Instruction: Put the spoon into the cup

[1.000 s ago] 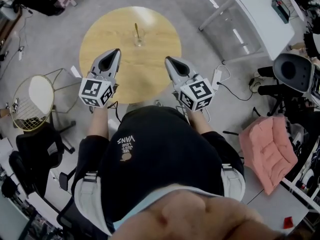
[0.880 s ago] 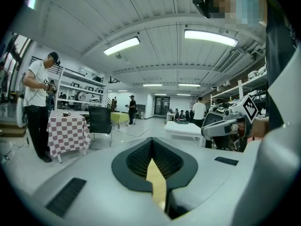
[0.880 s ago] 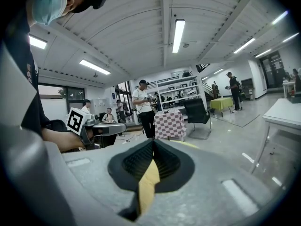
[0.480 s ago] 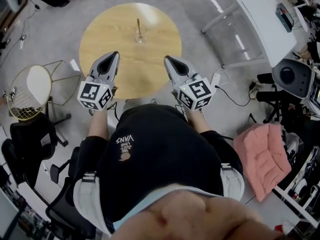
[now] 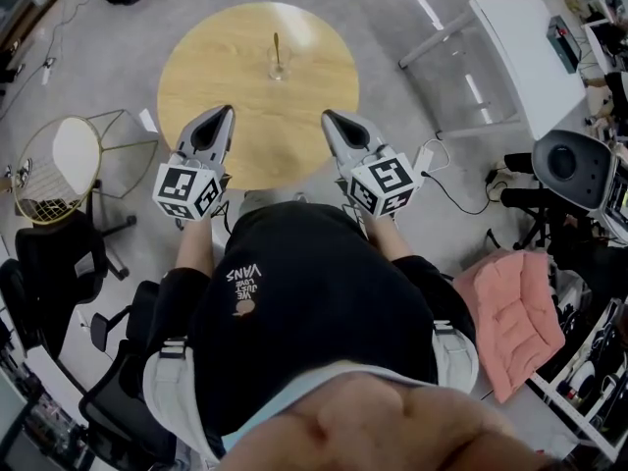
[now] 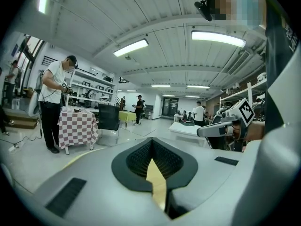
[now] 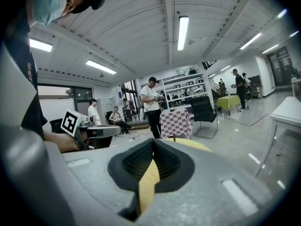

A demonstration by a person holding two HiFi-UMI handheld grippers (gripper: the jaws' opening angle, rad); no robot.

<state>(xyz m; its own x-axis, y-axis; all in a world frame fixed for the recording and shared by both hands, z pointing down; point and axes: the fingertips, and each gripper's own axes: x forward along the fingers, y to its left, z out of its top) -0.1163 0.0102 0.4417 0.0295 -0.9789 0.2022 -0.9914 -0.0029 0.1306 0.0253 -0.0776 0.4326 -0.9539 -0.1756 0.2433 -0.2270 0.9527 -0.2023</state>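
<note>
Black shirt — "VANS" in pale print, upside down — smaller lines beside it unreadable

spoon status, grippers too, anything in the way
Left gripper and right gripper shut, empty, over table near edge. Spoon standing in cup. Nothing between.

Round wooden table, cup on it

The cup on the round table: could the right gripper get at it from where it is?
Probably yes. Only bare table lies between the right gripper and the cup, though the cup stands toward the far side and the jaws are shut.
</note>
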